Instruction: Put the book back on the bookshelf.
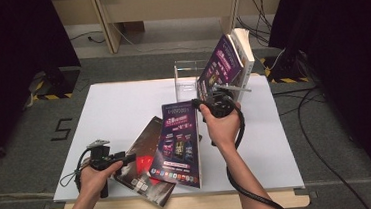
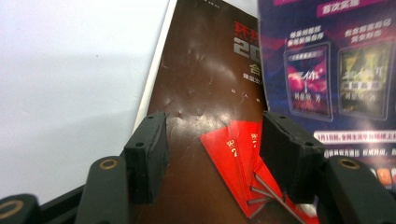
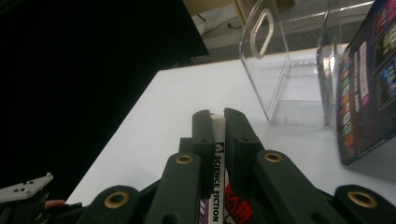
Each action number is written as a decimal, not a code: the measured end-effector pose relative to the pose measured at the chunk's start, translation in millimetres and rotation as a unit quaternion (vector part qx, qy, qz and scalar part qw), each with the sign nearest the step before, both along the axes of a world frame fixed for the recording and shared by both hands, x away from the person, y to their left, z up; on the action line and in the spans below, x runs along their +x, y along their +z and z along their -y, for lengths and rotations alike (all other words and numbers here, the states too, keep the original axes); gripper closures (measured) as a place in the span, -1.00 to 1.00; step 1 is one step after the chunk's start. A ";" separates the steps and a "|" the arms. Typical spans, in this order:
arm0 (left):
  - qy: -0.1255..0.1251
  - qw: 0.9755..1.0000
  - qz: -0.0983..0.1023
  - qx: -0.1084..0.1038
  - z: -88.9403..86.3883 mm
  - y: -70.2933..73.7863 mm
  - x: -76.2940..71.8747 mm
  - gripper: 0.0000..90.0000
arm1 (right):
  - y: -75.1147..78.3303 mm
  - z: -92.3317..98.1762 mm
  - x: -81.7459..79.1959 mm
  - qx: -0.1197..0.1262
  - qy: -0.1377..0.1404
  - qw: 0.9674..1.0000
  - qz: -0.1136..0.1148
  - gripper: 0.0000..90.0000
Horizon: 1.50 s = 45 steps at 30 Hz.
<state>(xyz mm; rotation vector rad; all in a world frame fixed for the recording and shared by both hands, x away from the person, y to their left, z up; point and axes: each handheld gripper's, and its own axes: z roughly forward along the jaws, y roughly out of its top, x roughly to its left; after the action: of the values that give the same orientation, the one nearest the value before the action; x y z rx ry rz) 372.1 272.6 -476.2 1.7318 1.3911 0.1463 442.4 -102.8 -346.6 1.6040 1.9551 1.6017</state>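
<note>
A purple magazine (image 1: 176, 145) stands tilted with its top edge raised, its lower edge resting near the table's front. My right gripper (image 1: 199, 106) is shut on that top edge; in the right gripper view the jaws (image 3: 217, 116) clamp its white spine, printed "SCIENCE FICTION". Partly under it lies a brown magazine (image 1: 145, 137) with a red corner, flat on the white table (image 1: 118, 105). My left gripper (image 1: 127, 156) hovers at its left side. In the left gripper view the brown magazine (image 2: 201, 84) lies under the wide-apart jaws (image 2: 215, 149), and the purple magazine (image 2: 327, 84) shows to the right.
A clear acrylic holder (image 1: 186, 77) stands at the back middle of the table, also seen as the clear holder (image 3: 289, 70). Another purple magazine (image 1: 223, 64) and a white-edged book (image 1: 243, 47) lean upright at its right. Cables trail on the floor at right.
</note>
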 end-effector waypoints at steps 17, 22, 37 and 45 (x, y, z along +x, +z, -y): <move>0.000 1.000 -0.002 -0.002 -0.7 -1.1 0.1 -0.10 | 38.2 35.6 -5.9 0.002 -0.057 0.996 0.064 0.86; 0.003 1.000 -0.001 -0.003 -1.3 -1.1 0.0 -0.10 | 50.4 46.2 -5.5 0.003 -0.069 0.994 0.080 0.86; 0.004 1.000 -0.002 -0.004 -2.4 -1.7 0.1 -0.10 | 84.0 63.3 -3.9 0.004 -0.105 0.987 0.123 0.86; 0.002 1.000 -0.002 -0.005 -1.1 -2.2 0.6 -0.10 | 97.4 68.6 3.7 0.000 -0.124 0.983 0.138 0.86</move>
<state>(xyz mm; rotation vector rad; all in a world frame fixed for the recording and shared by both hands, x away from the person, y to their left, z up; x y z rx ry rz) 372.7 273.7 -478.4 1.7228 1.3969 0.1378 446.1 -171.4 -249.2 1.4648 1.5519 1.6221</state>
